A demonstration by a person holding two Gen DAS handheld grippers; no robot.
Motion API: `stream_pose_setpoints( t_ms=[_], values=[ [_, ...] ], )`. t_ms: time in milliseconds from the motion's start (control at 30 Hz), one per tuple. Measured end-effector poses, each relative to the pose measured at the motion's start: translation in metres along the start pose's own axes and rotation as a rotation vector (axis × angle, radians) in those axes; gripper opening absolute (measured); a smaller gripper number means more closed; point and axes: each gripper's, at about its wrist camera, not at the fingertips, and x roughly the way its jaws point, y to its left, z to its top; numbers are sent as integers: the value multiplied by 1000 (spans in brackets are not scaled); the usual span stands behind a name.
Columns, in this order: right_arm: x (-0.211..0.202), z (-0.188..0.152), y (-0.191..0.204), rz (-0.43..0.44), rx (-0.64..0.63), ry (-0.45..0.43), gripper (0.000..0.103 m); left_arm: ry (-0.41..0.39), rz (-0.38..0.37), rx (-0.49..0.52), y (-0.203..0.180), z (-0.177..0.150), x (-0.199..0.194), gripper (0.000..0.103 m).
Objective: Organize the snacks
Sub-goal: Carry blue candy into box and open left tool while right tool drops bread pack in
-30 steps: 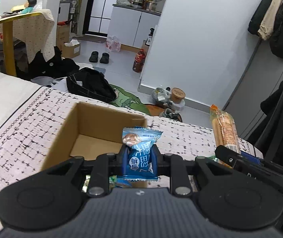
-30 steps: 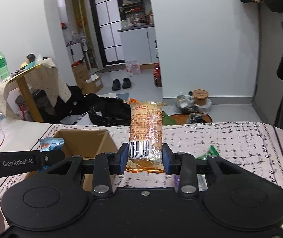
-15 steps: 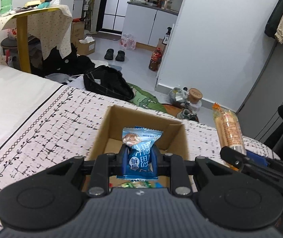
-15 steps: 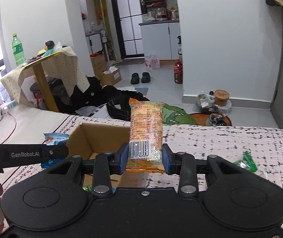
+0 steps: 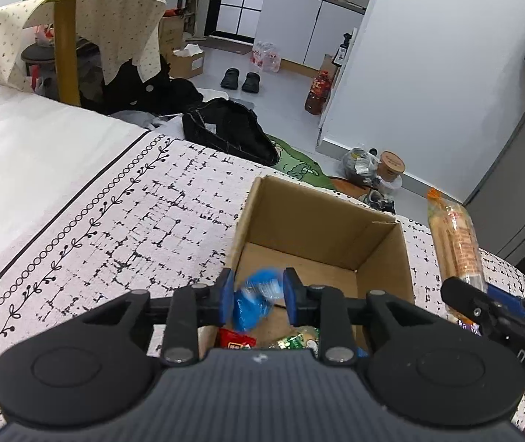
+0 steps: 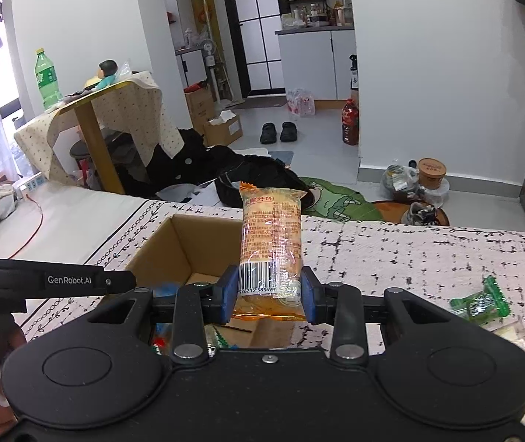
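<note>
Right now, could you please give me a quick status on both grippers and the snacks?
Left gripper just opening, blue packet dropping into cardboard box. Right gripper shut on orange packet. Nothing in the way.

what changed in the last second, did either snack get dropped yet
The left gripper has come over the cardboard box and its jaws have just been opening: the blue snack packet, blurred, is slipping free between them toward the snacks inside. The right gripper stays clamped on the upright orange packet, not yet dropped.
</note>
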Motion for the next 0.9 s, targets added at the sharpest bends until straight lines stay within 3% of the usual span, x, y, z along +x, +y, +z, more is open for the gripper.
stream_pose_setpoints(
  t_ms=[233,300,367,467,600,900],
  values=[
    [11,2,8,29,2,19,35,2,9,-14,4,-2,-6,39],
    [16,2,8,50,5,32,42,7,8,-14,4,-3,-7,42],
    [16,1,9,44,5,36,67,18,9,-11,3,-5,-7,45],
    [8,-1,7,35,-4,19,69,25,12,5,0,-6,-9,49],
    [-3,-2,-3,26,20,10,80,29,31,-3,-3,-8,-11,66],
    [-24,-8,-34,-26,82,-4,87,21,43,21,-20,-16,-17,80]
  ],
)
